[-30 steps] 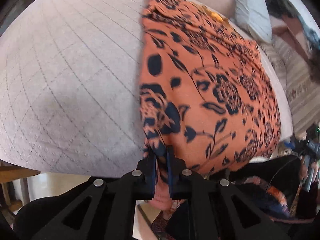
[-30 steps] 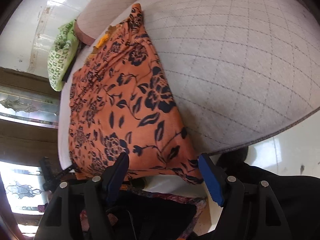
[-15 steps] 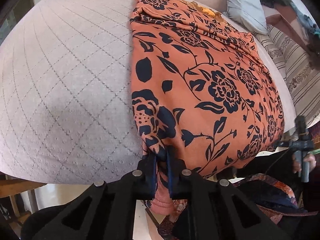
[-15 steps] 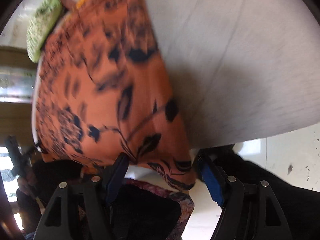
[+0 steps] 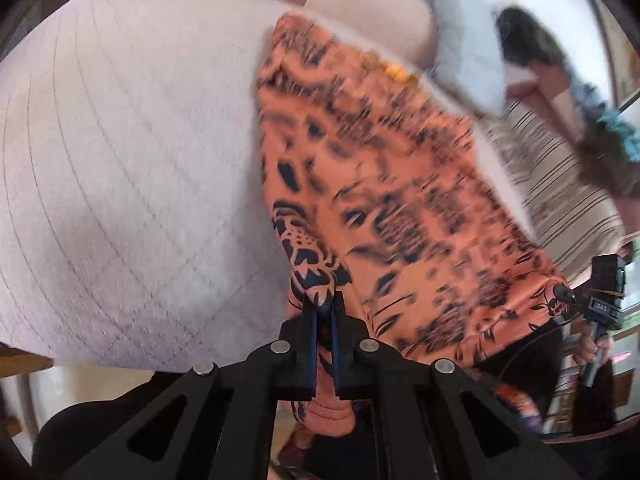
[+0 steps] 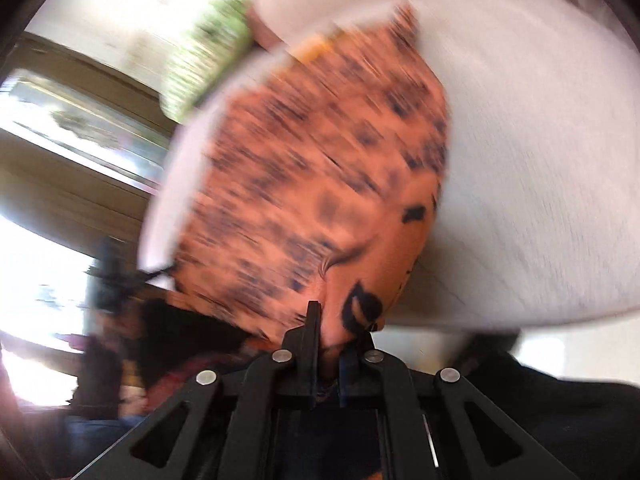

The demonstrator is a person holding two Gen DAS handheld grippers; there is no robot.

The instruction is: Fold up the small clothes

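An orange garment with a black floral print lies on a quilted pale bedspread. My left gripper is shut on the garment's near left corner, which is lifted off the bed edge. In the right wrist view the same garment is blurred by motion. My right gripper is shut on its near right corner, with cloth bunched between the fingers. The right gripper also shows at the far right of the left wrist view.
A green patterned pillow and a pinkish bolster lie at the head of the bed. A grey pillow and a striped cushion sit on the right. Floor lies below the bed edge.
My right gripper was open around the garment's near corner and has closed on it. Both grippers are moving, lifting the near hem; the views are now blurred.
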